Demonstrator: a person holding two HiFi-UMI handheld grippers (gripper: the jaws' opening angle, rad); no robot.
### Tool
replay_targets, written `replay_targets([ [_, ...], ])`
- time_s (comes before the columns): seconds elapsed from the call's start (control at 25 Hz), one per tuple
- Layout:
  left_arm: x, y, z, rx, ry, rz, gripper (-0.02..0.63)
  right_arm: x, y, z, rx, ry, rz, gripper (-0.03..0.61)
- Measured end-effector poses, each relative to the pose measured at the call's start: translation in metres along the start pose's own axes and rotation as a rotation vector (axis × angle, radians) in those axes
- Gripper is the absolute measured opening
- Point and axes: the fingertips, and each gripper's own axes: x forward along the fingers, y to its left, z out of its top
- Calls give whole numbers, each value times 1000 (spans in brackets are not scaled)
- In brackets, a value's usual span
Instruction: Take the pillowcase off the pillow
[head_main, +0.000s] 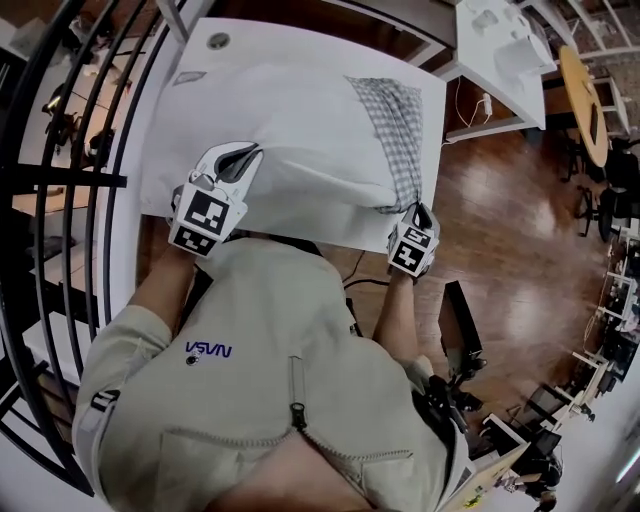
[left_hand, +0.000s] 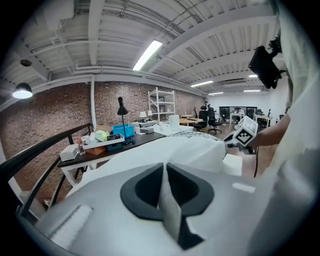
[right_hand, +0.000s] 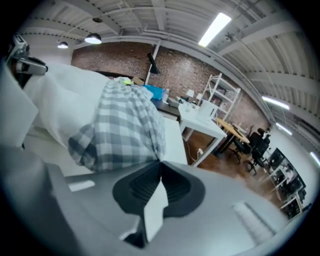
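A pillow lies across the white table (head_main: 215, 60) in a white pillowcase (head_main: 290, 130). Its grey checked end (head_main: 395, 115) sticks out of the case on the right. My left gripper (head_main: 240, 158) is at the case's near left edge, shut on a fold of white cloth (left_hand: 167, 200) that runs back between its jaws. My right gripper (head_main: 420, 210) is at the near right corner, just below the checked end (right_hand: 122, 125). It is shut on a flap of white cloth (right_hand: 155, 205). The right gripper's marker cube (left_hand: 245, 134) shows beyond the pillowcase (left_hand: 170, 150) in the left gripper view.
A black railing (head_main: 60, 180) runs along the left of the table. Wooden floor (head_main: 510, 230) lies to the right, with another white table (head_main: 500, 45) behind. A dark desk with a blue box (left_hand: 122, 131) and a lamp stands beyond the pillow.
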Motion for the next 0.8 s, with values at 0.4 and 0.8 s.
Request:
replay_targets([
  [0.4, 6, -44, -16, -40, 19, -121, 137, -8, 9, -18, 90, 12, 112, 75],
  [0.8, 38, 4, 77, -12, -177, 3, 184, -35, 34, 145, 51, -350, 226, 83],
])
